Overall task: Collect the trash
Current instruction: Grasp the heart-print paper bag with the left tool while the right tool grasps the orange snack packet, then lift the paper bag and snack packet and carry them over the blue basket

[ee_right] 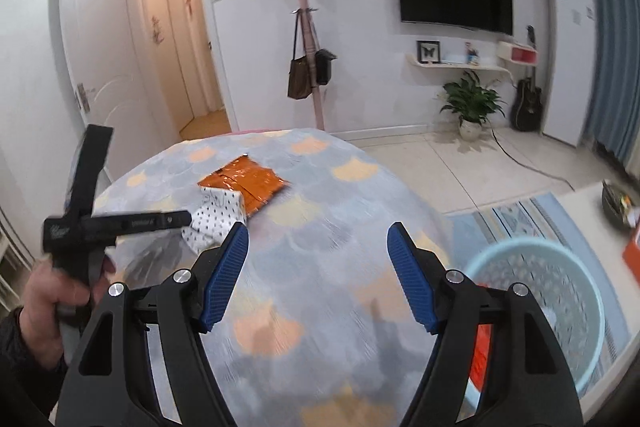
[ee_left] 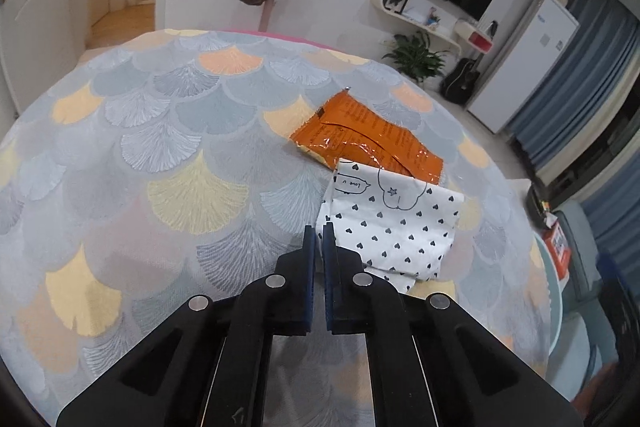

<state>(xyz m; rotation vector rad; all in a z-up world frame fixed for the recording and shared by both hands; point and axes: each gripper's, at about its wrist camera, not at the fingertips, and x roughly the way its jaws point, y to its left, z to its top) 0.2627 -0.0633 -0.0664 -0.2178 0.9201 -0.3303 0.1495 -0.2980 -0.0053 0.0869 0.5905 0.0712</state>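
An orange foil wrapper (ee_left: 368, 135) lies on the round table's fan-patterned cloth (ee_left: 180, 167). A white wrapper with small black hearts (ee_left: 396, 227) overlaps its near end. My left gripper (ee_left: 319, 231) is shut on the white wrapper's left edge. In the right wrist view the left gripper (ee_right: 186, 217), held by a person's hand (ee_right: 52, 299), touches the white wrapper (ee_right: 216, 215) beside the orange wrapper (ee_right: 248, 183). My right gripper (ee_right: 318, 239) hovers open over the cloth with nothing between its fingers, nearer than both wrappers.
A light blue mesh basket (ee_right: 536, 307) stands on the floor right of the table, with something orange-red (ee_right: 480, 351) inside. A low white table (ee_right: 600, 211) is at far right. A pink coat stand (ee_right: 308, 67) with bags rises behind the table.
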